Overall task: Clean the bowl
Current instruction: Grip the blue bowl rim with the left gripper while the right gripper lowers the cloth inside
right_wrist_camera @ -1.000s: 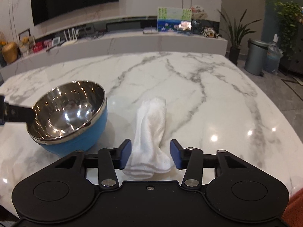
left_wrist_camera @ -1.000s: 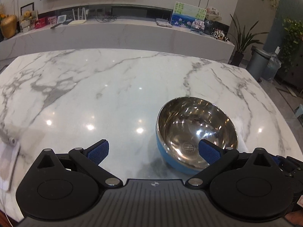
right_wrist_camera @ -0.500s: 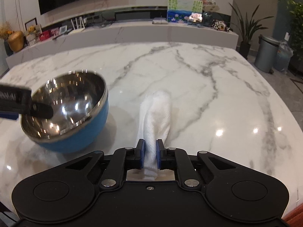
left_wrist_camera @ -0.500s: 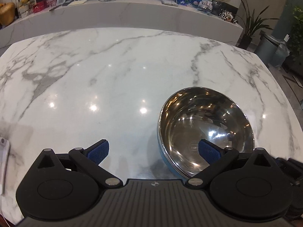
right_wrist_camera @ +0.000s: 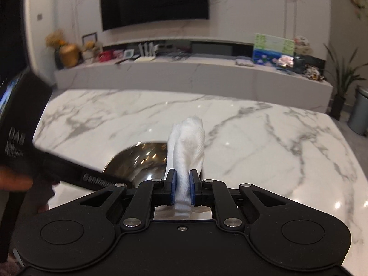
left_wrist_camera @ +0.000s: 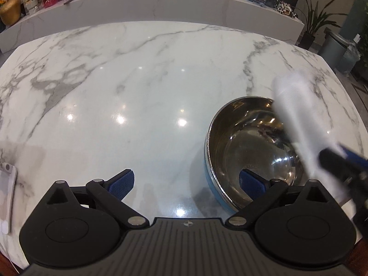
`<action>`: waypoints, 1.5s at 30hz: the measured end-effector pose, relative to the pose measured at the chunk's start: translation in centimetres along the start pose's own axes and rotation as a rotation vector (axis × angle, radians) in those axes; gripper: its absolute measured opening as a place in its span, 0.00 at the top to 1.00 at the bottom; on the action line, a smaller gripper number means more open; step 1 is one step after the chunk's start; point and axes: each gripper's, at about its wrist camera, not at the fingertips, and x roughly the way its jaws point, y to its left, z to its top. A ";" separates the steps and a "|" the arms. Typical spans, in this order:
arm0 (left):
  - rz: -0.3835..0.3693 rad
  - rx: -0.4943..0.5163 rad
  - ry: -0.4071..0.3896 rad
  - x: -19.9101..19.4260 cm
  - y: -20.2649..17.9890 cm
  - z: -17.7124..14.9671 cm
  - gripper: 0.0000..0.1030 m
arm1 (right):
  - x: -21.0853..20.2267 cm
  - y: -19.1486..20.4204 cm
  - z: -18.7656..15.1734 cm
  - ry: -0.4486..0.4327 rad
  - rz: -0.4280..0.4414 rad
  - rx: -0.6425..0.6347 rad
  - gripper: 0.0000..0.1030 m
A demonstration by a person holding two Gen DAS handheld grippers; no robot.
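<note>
Left wrist view: the blue-sided, steel-lined round bowl [left_wrist_camera: 250,154] sits on the white grey-veined marble table [left_wrist_camera: 138,80]. The left gripper [left_wrist_camera: 186,180] stands spread wide, one blue pad inside the bowl's near rim and the other outside on the table. The right gripper [right_wrist_camera: 182,187] is clenched on a rolled white cloth [right_wrist_camera: 187,149] above the bowl. Partly legible white lettering marks the left gripper's black arm.

Broad bare marble table [left_wrist_camera: 142,73] left of bowl [left_wrist_camera: 250,151]; over bowl's right rim, blocked by blurred white cloth [left_wrist_camera: 296,115].
</note>
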 end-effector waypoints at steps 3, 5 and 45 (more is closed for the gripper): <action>-0.005 0.004 0.015 0.3 0.0 -0.1 0.04 | 0.1 0.4 -0.5 0.010 -0.009 -0.024 0.90; -0.014 0.014 0.020 0.5 -0.1 -0.2 0.04 | 0.1 0.4 -0.4 0.011 -0.016 -0.042 0.90; -0.117 0.115 0.042 -0.5 -3.2 -0.7 0.77 | 0.4 0.0 -1.5 0.109 -0.003 -0.036 0.89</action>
